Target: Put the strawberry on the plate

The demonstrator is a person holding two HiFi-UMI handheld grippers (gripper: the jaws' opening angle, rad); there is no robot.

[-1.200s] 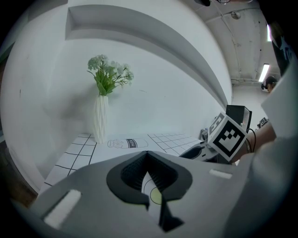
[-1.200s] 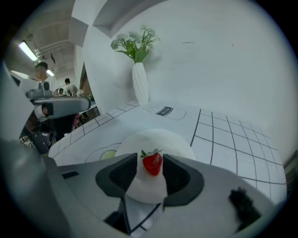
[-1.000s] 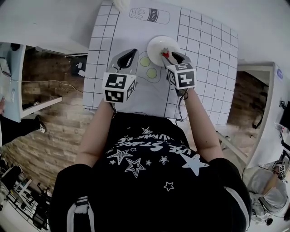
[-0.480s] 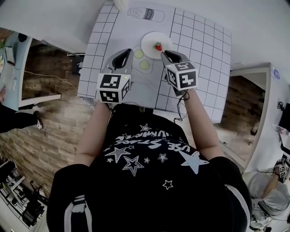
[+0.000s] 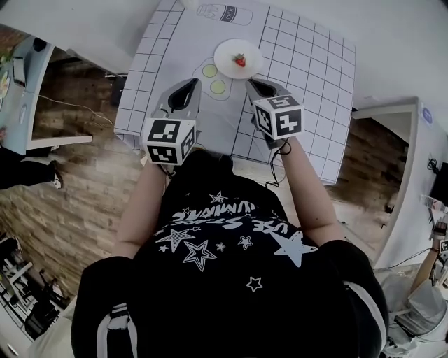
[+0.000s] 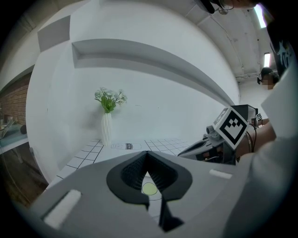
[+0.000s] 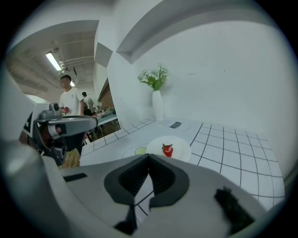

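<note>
The red strawberry (image 5: 240,60) (image 7: 167,149) lies on the small white plate (image 5: 229,53) (image 7: 181,145), on the white gridded mat at the far side of the table. My right gripper (image 5: 252,84) (image 7: 149,156) hangs near the table's front edge, well short of the plate, shut with nothing between its jaws. My left gripper (image 5: 189,84) (image 6: 146,153) is level with it on the left, also shut and empty. Each gripper shows in the other's view: the right gripper (image 6: 219,139) and the left gripper (image 7: 65,125).
Two green circles (image 5: 210,70) (image 5: 218,87) are printed on the mat left of the plate, and a milk bottle drawing (image 5: 225,12) lies at the far edge. A white vase with flowers (image 7: 157,104) (image 6: 106,128) stands by the wall. People stand in the background of the right gripper view.
The right gripper has let go of the strawberry on the plate, pulled back toward the person and shut. The left gripper has drawn back too.
</note>
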